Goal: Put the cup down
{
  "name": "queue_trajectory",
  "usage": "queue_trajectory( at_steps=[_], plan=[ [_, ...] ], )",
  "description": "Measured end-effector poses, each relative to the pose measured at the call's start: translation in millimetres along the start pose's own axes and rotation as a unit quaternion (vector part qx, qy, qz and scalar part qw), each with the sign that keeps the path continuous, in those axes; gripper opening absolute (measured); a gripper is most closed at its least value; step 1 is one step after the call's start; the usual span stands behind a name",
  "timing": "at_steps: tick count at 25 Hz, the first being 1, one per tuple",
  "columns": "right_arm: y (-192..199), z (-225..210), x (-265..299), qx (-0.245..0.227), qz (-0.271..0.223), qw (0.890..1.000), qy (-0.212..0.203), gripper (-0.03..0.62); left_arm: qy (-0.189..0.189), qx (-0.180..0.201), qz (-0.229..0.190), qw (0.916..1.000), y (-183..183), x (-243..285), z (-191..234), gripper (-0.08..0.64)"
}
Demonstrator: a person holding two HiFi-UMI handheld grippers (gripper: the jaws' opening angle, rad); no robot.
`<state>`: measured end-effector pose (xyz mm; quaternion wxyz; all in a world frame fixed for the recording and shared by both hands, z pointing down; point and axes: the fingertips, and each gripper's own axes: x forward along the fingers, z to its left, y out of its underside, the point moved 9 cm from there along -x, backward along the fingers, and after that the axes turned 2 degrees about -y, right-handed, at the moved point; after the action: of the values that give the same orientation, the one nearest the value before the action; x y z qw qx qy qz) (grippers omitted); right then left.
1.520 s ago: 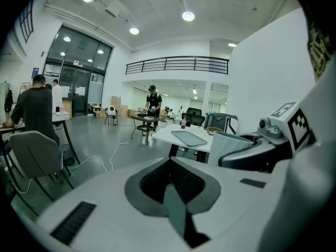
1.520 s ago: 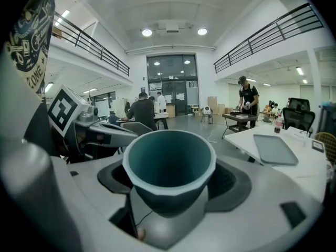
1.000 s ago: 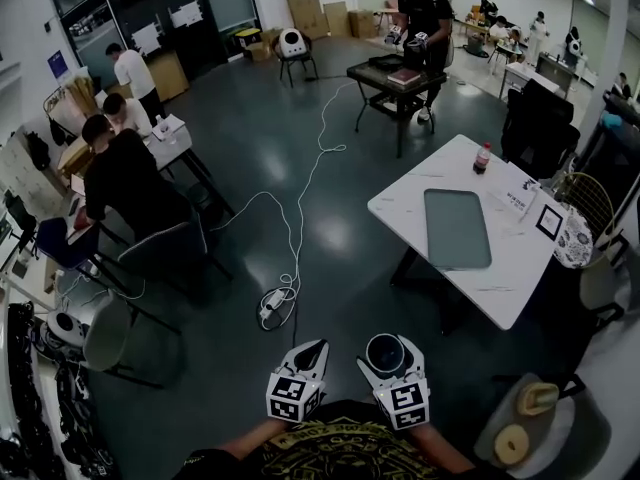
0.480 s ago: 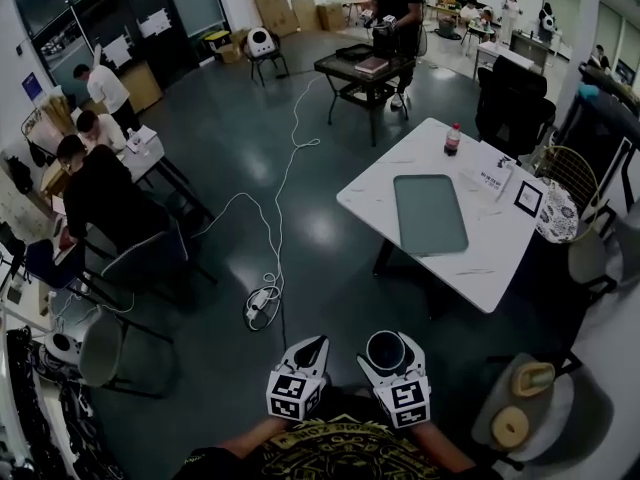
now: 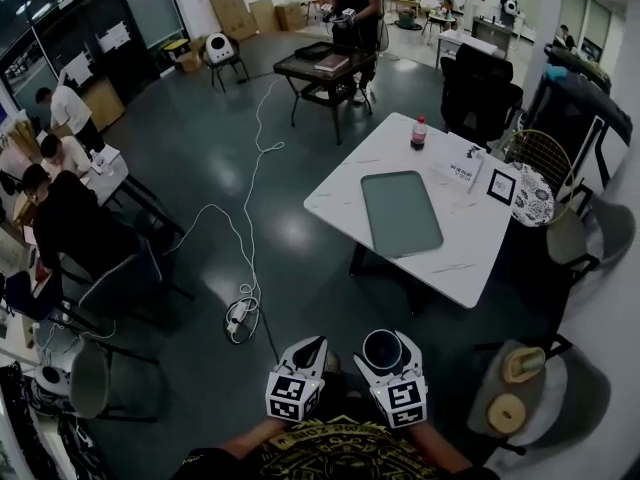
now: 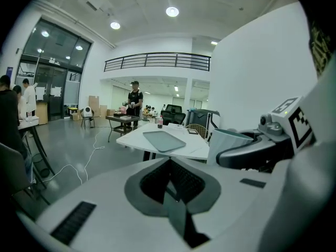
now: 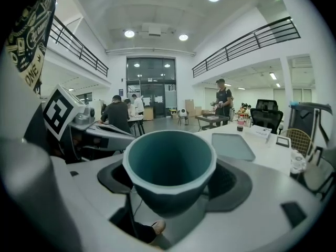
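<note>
**While the cup rides in the right gripper, the room slides left**

Where the bottom edge of the head view cuts off the person's arms, the two tools sit side by side, low and near the centre. The left gripper (image 5: 316, 346) has its jaws pressed fully together with nothing between them. In its own view the dark ribbed pads (image 6: 155, 180) meet along a closed seam.

Just to its right, the right gripper (image 5: 384, 341) stands open about as wide as the cup (image 5: 383, 352) and clamps it from both sides. The cup is upright, mouth up, teal inside and empty, and it is held in the air over the dark floor. In the right gripper view it fills the middle of the frame, with a jaw against each flank.

Further right and higher in the head view stands the white table (image 5: 470, 258), well apart from the cup. A grey tray (image 5: 400, 211) lies on it, and a bottle (image 5: 419, 133) stands near its far corner.

Compared with a second ago, both grippers sit in the same spot and the grip on the cup is unchanged. The table and tray have moved from the right side towards the centre. The floor cable (image 5: 240, 238) and the seated people have slid towards the left edge.
</note>
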<state>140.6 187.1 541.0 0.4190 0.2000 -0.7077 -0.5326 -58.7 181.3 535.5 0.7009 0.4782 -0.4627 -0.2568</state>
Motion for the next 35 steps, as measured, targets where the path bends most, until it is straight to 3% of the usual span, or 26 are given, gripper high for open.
queue_trajectory(
  at_steps=[13,24,35],
  plan=[
    [-56,-59,70,0.04,-0.018,0.994,0.105,0.379,0.05,-0.003,0.009,0.9987,-29,74,59,0.011],
    [-96,-80,111,0.013,0.002,0.987,0.157,0.379,0.083,-0.002,-0.018,0.9964,-67,122,106,0.012],
    [-111,-79,142,0.007,0.015,0.984,0.178,0.379,0.096,0.01,-0.032,0.9948,-91,152,144,0.011]
  ],
)
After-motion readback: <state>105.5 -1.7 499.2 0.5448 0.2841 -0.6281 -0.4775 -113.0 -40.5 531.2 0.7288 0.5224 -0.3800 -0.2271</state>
